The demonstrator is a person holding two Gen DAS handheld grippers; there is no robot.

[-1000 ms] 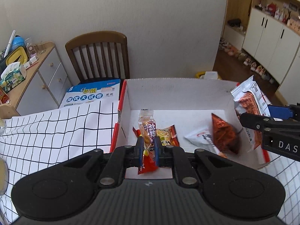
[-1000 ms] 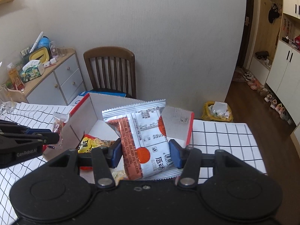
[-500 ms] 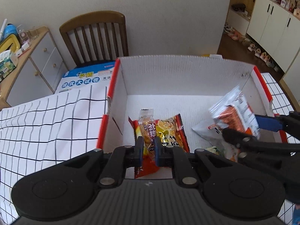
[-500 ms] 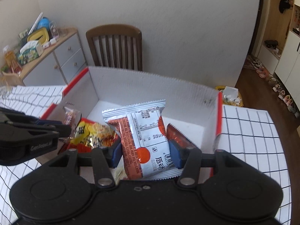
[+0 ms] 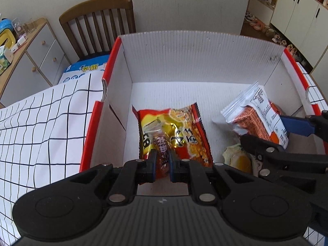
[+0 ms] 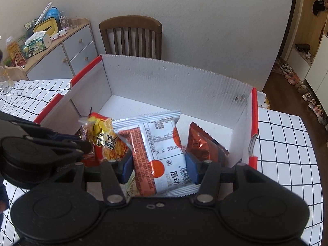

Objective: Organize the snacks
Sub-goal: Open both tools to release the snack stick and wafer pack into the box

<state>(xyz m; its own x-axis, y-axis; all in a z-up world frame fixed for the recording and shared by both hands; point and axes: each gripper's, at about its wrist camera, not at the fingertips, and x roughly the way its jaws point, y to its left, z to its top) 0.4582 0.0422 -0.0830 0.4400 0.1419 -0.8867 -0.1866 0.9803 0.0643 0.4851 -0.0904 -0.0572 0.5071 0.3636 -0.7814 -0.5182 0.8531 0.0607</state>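
- Table with white, black-gridded cloth (image 5: pixel 41 127); it carries the box. A wooden chair (image 6: pixel 131 37) stands behind it against the wall.
- Box (image 5: pixel 194 57): white corrugated inside, red edges, open top, sitting on the cloth. Both grippers reach down into it.
- White-and-orange packet (image 6: pixel 160 149): pinched across its width by the right gripper (image 6: pixel 160 169), blue pads pressing on both sides, jaws part-way apart around it. In the left wrist view it hangs over the right side of the box floor.
- Red-and-yellow snack bag (image 5: pixel 184 135): lies flat on the box floor, left of centre, just beyond the left gripper's tips.
- Dark orange foil packet (image 6: pixel 203 145): lies on the floor by the right wall, beside the held packet.
- Narrow clear-wrapped snack (image 5: pixel 162 149): gripped by the left gripper (image 5: pixel 163 164), jaws nearly pressed together on it; its top end overlaps the red-and-yellow bag in view. Cannot tell whether they touch.
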